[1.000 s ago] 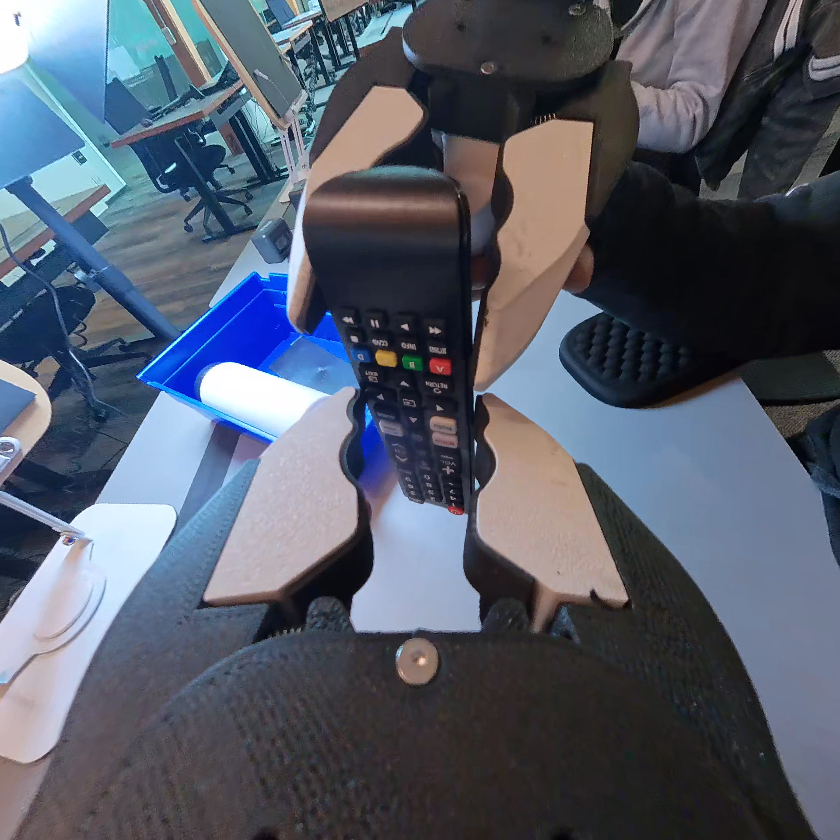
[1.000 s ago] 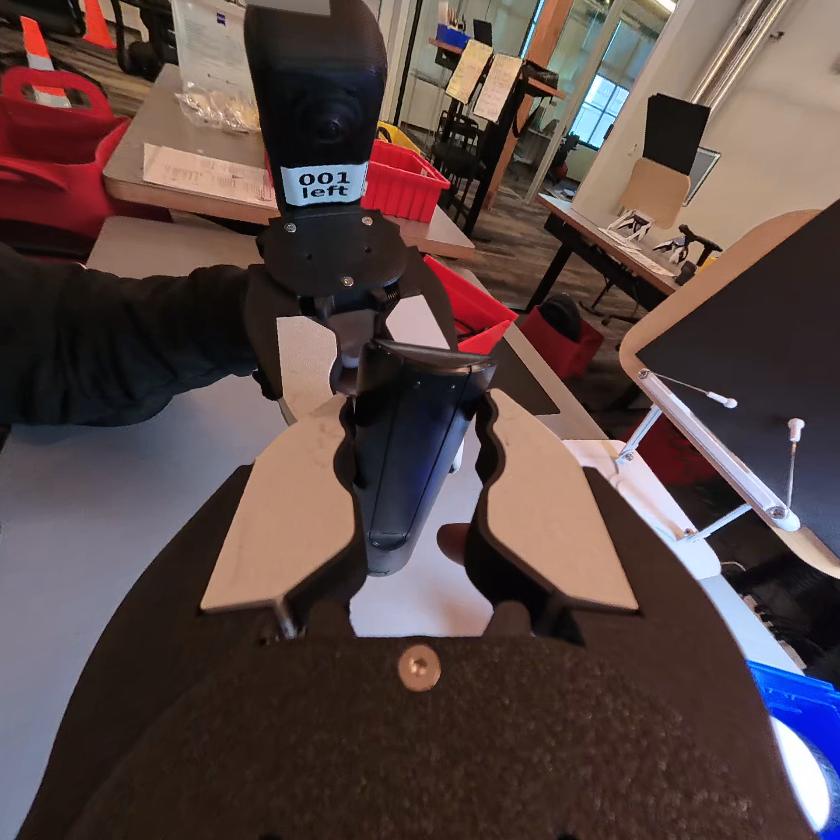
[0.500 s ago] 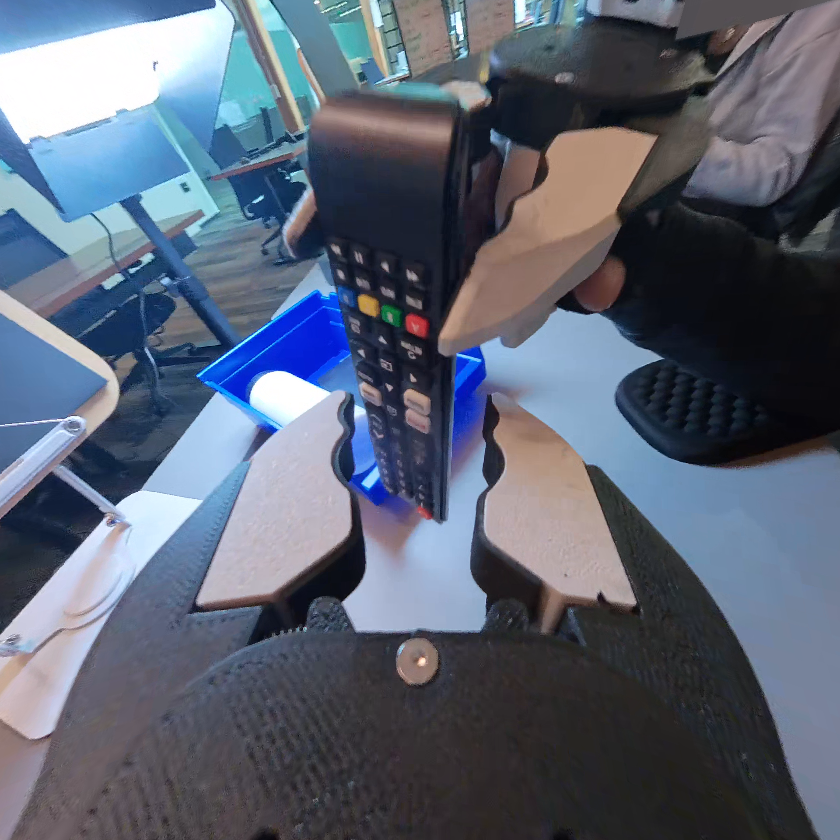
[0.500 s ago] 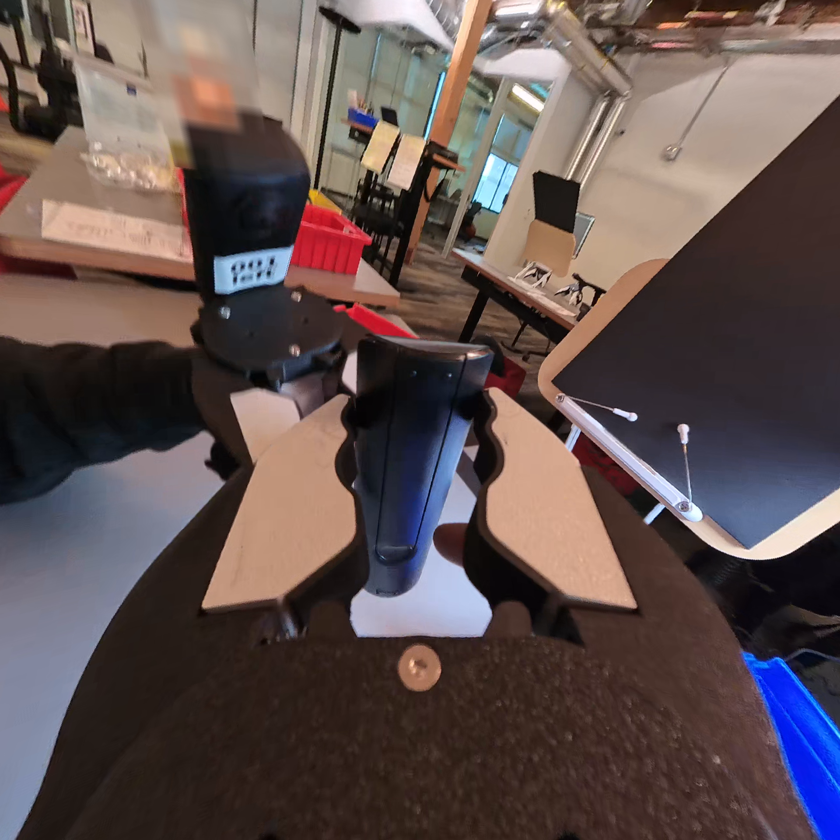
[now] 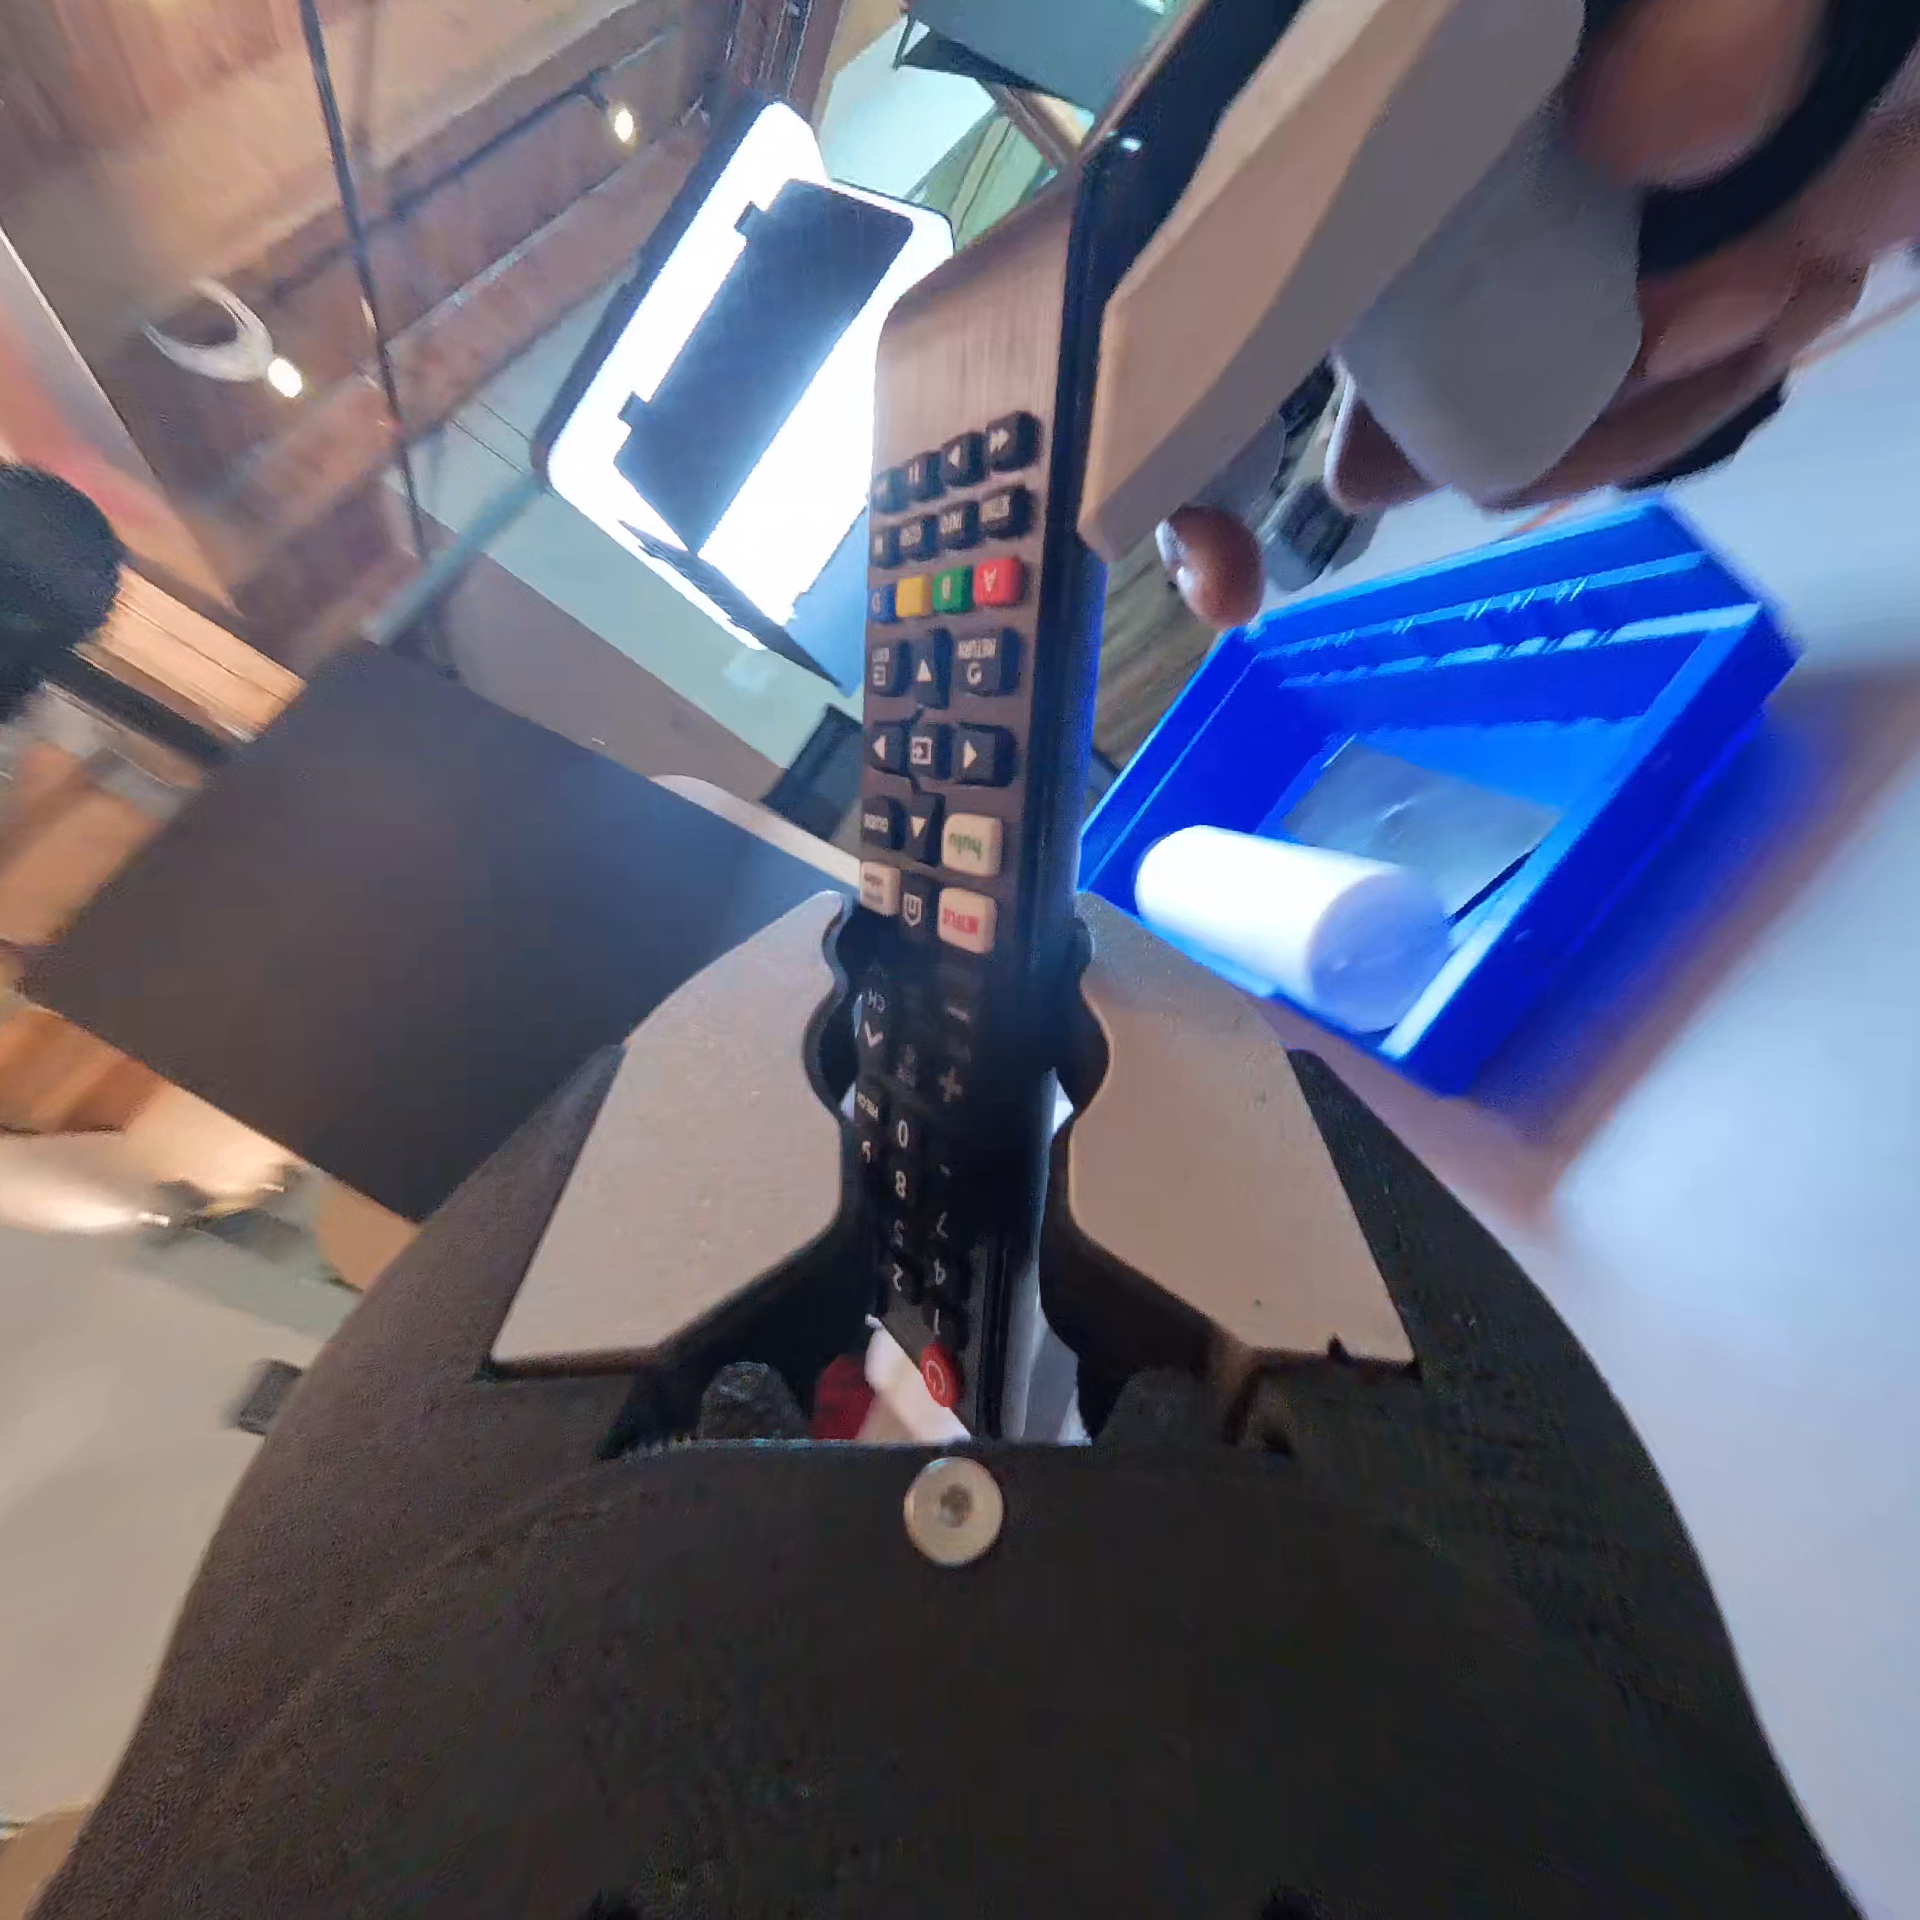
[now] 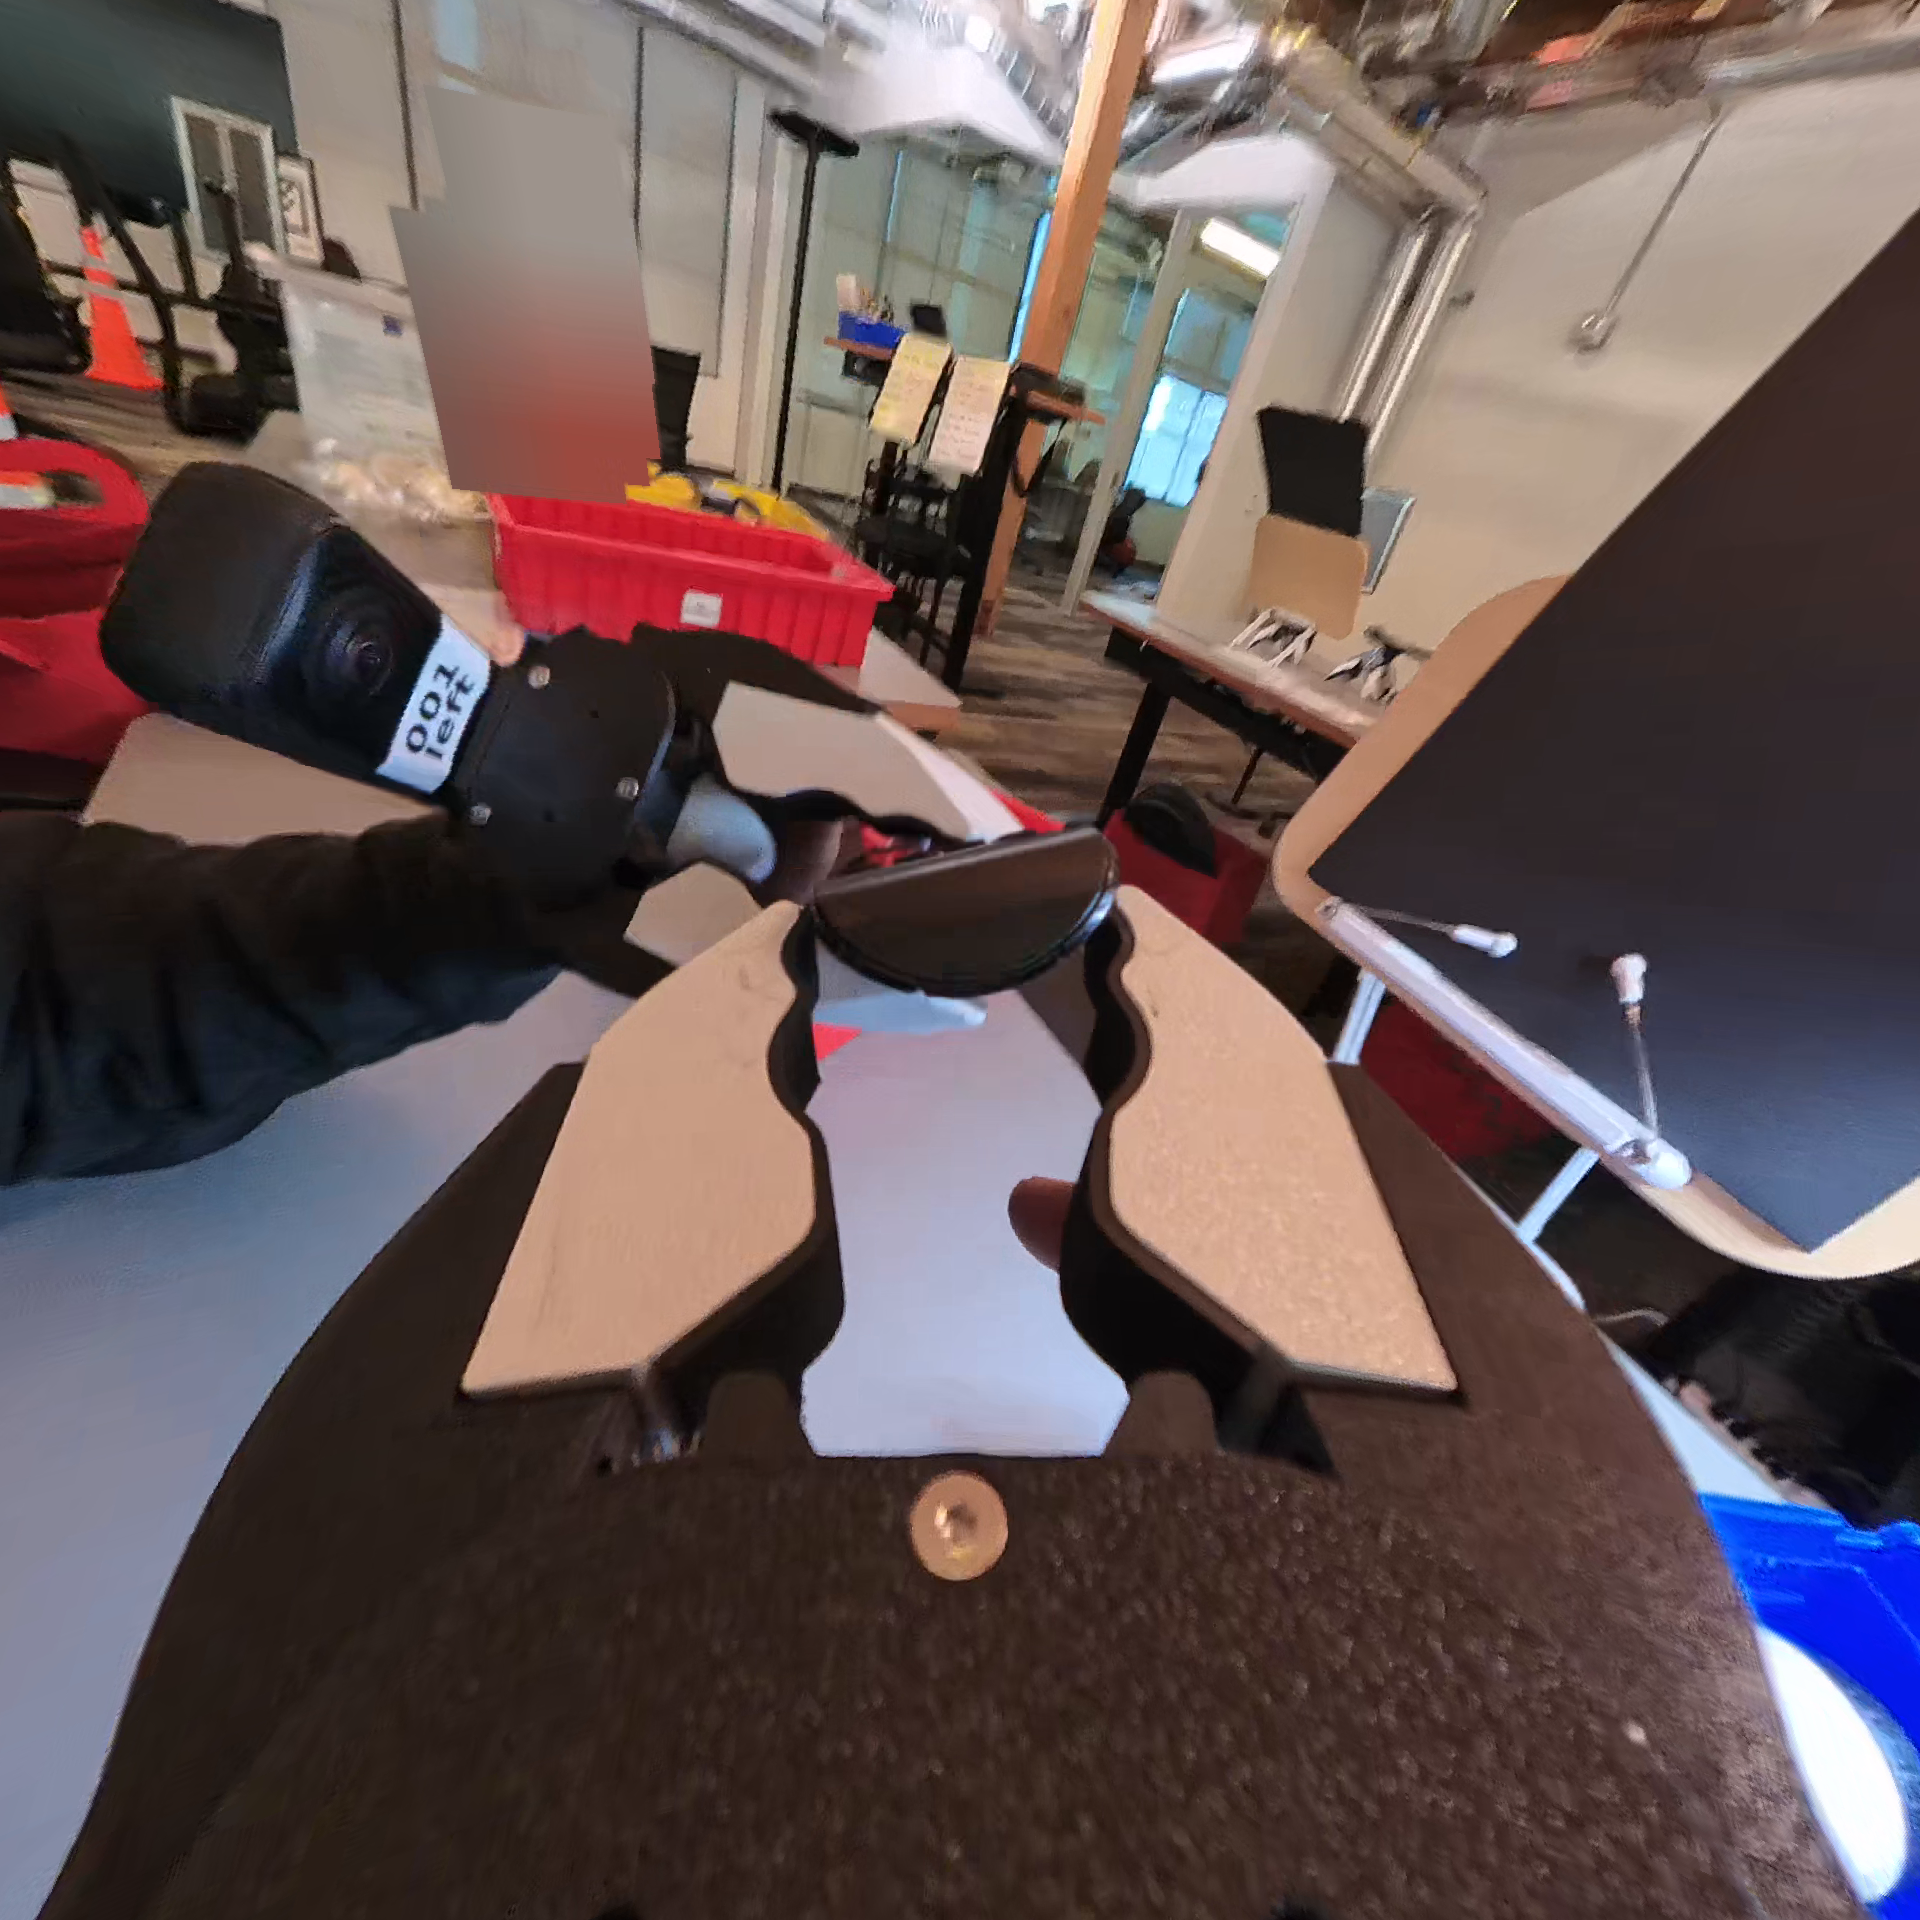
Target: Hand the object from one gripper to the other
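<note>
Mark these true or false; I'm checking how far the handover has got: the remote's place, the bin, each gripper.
1. The remote lies between the left gripper's fingers. True.
2. Its button side faces the left wrist camera. True.
3. The blue bin is empty. False: a white roll lies in it.
4. The remote rests on the table. False: it is held up in the air.
5. The remote sits deep in the right gripper. False: only its end is at the fingertips, and the space behind it is empty.
</note>
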The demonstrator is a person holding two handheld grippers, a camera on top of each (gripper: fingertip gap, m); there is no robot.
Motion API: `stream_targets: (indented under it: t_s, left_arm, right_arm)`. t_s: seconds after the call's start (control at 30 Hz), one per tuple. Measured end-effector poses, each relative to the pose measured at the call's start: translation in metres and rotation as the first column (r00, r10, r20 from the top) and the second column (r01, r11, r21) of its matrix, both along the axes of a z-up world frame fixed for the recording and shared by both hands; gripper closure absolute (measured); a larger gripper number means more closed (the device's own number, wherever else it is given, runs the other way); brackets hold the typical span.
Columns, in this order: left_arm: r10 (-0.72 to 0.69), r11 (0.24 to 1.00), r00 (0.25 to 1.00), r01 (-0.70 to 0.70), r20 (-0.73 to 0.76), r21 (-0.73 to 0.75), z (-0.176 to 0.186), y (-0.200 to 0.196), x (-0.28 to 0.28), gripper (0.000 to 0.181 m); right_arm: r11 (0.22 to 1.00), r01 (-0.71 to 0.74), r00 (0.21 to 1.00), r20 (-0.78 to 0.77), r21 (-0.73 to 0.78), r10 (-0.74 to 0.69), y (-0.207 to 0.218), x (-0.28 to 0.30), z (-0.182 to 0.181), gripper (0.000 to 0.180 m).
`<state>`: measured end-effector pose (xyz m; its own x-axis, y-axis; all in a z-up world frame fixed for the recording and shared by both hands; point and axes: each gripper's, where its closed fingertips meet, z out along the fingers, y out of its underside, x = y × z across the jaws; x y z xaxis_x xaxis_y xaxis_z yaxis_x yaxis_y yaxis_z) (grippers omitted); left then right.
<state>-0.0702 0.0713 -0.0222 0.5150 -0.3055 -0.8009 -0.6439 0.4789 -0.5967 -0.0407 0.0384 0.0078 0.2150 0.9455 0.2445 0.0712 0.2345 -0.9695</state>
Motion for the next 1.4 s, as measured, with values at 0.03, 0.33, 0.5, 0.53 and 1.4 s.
stream_targets:
  t_s: [0.03,0.33,0.5,0.53,1.4]
  left_arm:
    - [0.008,1.000,0.999,-0.007,-0.040,0.027,-0.002,0.001,-0.003,0.146]
    - [-0.037,0.996,0.988,0.025,-0.152,-0.080,-0.035,0.010,-0.006,0.146]
    - [-0.056,0.993,0.990,0.042,-0.129,-0.107,-0.040,0.015,-0.011,0.145]
    - [-0.046,0.994,0.990,0.033,-0.135,-0.102,-0.040,0.016,-0.013,0.144]
    - [0.059,0.993,0.974,-0.080,-0.220,-0.085,-0.052,0.029,-0.028,0.136]
  right_arm:
    - [1.000,-0.011,0.999,0.035,-0.020,0.012,0.001,0.000,-0.006,0.128]
    - [0.997,-0.019,0.992,0.119,-0.075,0.028,0.012,-0.008,-0.036,0.126]
    - [1.000,-0.003,0.986,0.165,-0.025,0.008,0.016,-0.010,-0.046,0.127]
    - [1.000,0.001,0.984,0.177,0.008,-0.002,0.016,-0.010,-0.048,0.127]
    - [1.000,0.011,0.966,0.257,0.012,-0.014,0.032,-0.007,-0.078,0.125]
